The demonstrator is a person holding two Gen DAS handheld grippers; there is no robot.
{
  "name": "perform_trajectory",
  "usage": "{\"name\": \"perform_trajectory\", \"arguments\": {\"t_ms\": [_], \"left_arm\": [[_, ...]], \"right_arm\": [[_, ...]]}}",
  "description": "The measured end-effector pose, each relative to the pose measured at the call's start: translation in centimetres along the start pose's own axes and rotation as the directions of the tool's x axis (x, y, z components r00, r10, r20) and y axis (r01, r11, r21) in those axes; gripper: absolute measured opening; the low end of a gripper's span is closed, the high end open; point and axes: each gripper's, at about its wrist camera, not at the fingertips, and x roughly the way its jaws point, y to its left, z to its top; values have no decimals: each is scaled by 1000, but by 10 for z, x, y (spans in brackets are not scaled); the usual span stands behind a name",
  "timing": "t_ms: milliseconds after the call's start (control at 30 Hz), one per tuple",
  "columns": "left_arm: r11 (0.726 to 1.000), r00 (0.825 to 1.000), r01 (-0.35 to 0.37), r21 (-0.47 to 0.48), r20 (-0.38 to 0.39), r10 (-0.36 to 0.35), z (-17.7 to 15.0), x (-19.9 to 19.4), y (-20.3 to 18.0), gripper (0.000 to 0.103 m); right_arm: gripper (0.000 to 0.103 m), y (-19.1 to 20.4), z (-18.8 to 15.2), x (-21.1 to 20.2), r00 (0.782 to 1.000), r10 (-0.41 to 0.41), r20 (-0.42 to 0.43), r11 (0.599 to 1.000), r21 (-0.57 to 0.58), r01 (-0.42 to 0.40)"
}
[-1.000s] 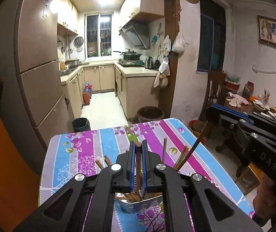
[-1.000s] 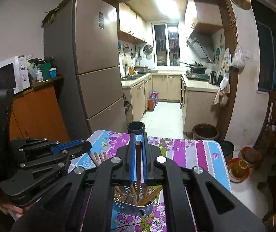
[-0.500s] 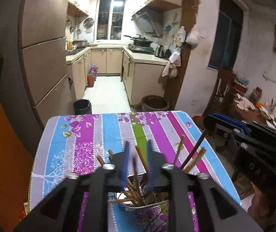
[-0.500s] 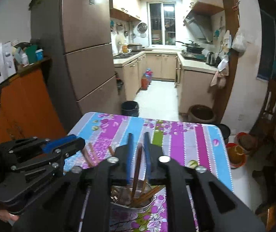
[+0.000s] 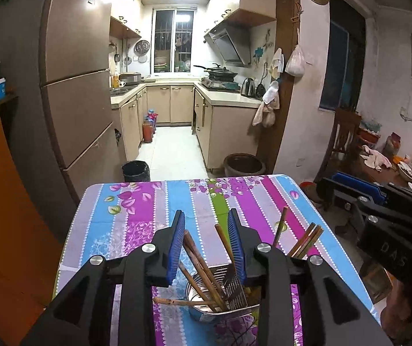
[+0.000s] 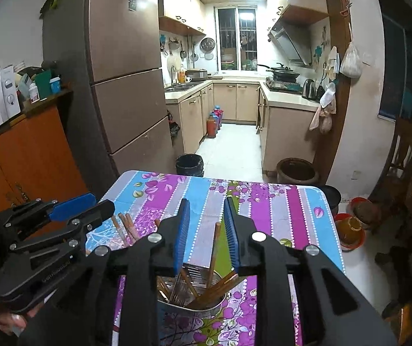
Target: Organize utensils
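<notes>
A metal utensil holder (image 5: 220, 305) stands on the striped floral tablecloth (image 5: 148, 207) near its front edge, with several wooden chopsticks (image 5: 200, 262) leaning in it. My left gripper (image 5: 206, 216) is open and empty just above the holder. In the right wrist view the same holder (image 6: 194, 302) holds chopsticks (image 6: 214, 248), and my right gripper (image 6: 206, 204) is open and empty above it. The left gripper (image 6: 76, 204) shows at the left there; the right gripper (image 5: 350, 184) shows at the right of the left wrist view.
Beyond the table's far edge stand a black bin (image 5: 136, 170) and a dark clay pot (image 5: 245, 165). A tall fridge (image 6: 125, 86) and orange cabinet (image 6: 33, 150) are left. A wooden chair (image 5: 341, 138) and cluttered side table (image 5: 393, 167) are right.
Both grippers were shut on a chopstick each over the holder. They opened, the chopsticks dropped into the holder, and both grippers stay above it.
</notes>
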Motion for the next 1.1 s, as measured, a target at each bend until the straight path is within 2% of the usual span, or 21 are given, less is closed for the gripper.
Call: {"name": "perform_trajectory", "arguments": {"t_ms": [400,767,833,1100], "left_arm": [[998,997,-59,-18,40,59,-37,-25,-8,33],[994,989,-105,-30,99,107,-95,-61,-18,36],[993,986,-116,-37,114,119,-110,-71,-18,40],[985,971,-172,-32,163,175,-164,-105,-19,43]], "right_arm": [[23,9,-31,-17,1000,-10,25,1000,-13,10],[23,28,-95,-48,997,-17,72,999,-42,20],[23,30,-105,-55,996,-29,88,998,-49,33],[23,38,-157,-82,992,-34,123,997,-60,42]]}}
